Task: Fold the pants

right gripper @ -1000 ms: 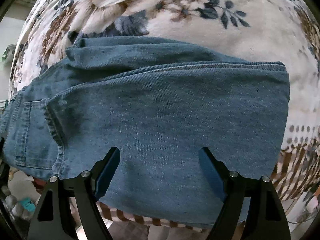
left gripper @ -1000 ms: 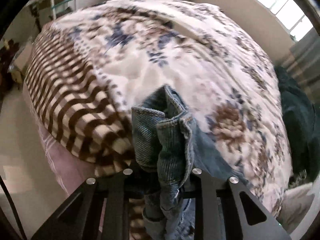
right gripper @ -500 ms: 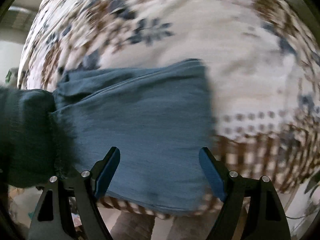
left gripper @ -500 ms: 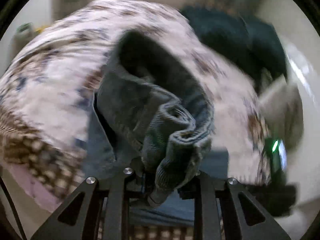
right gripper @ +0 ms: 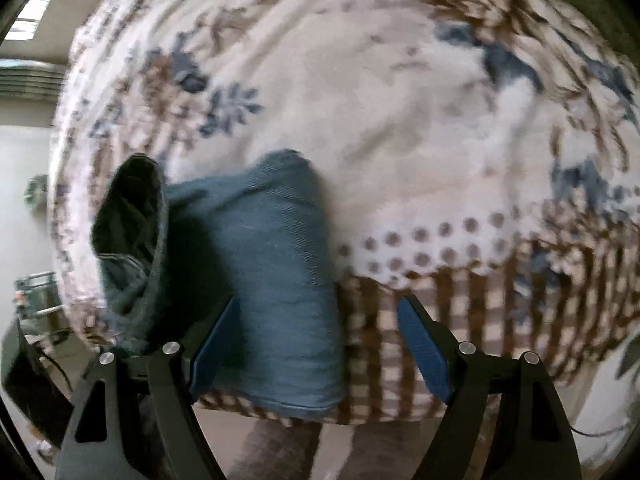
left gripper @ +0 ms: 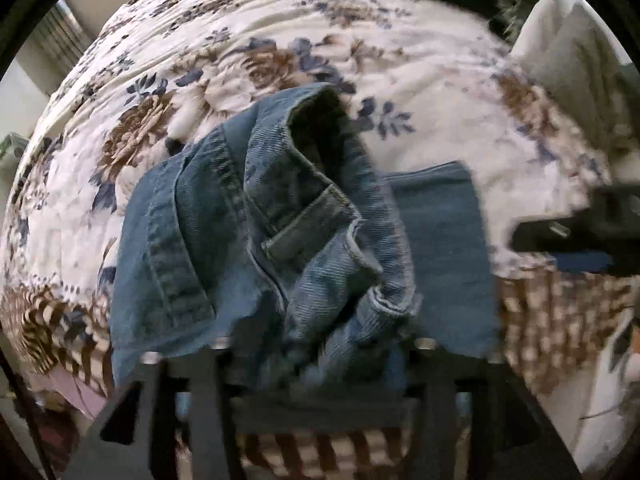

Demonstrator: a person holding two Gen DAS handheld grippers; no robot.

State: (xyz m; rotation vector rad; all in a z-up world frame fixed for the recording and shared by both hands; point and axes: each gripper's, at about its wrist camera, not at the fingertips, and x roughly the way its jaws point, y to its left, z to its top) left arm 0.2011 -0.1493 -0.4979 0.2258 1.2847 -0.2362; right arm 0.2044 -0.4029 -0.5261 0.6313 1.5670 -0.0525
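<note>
Denim risks slumping: faded blue jeans [left gripper: 280, 240] lie bunched on the floral quilt [left gripper: 420, 92] as the left gripper [left gripper: 316, 364], just opening, lets go; right gripper [right gripper: 320, 344] hangs apart, empty.

A floral quilt [left gripper: 420, 92] in cream, brown and blue covers the bed beyond the tongs, its checked border [right gripper: 500, 300] nearest them. A pale pillow [left gripper: 568, 48] lies far right.

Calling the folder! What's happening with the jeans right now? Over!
Left gripper jaws just opening, waistband bunched between them. Right gripper open, holding nothing. Jeans folded over on floral quilt. Nothing in the way.
</note>
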